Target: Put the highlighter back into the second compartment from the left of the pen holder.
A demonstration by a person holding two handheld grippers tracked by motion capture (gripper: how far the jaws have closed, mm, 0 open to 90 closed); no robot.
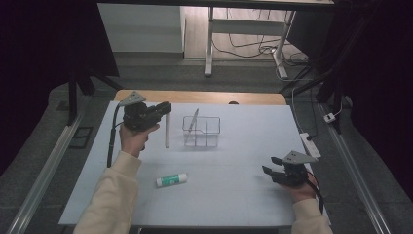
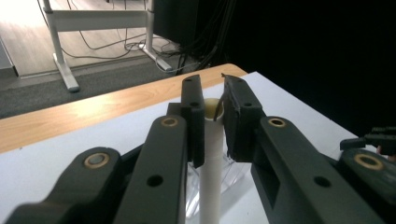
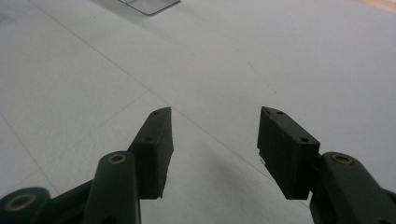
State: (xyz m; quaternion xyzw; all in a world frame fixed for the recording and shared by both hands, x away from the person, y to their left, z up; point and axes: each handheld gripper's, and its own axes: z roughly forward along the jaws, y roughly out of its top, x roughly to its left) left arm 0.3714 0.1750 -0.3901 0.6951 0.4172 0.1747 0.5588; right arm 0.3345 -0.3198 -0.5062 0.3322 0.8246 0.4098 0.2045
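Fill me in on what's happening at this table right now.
A person works with two hand-held grippers. The left gripper is shut on a white tube, holding it upright beside a clear divided organizer that already holds one thin stick. The right gripper rests open over the white table. A green-and-white glue stick lies untouched near the front.

A white sheet (image 1: 234,161) is spread over the table (image 1: 204,96), whose light wooden edge is left bare along the far side. Grey floor (image 1: 160,73) is seen around it, and metal rails (image 1: 44,170) are laid along both sides. Farther back, paler wood-toned flooring (image 1: 243,24) is brightly lit, and a white desk frame (image 1: 209,44) is set upon it among loose black cables (image 1: 253,46). A white power strip (image 1: 309,144) is placed on the floor to the right. Both flanks are closed off by dark drapes (image 1: 44,44).
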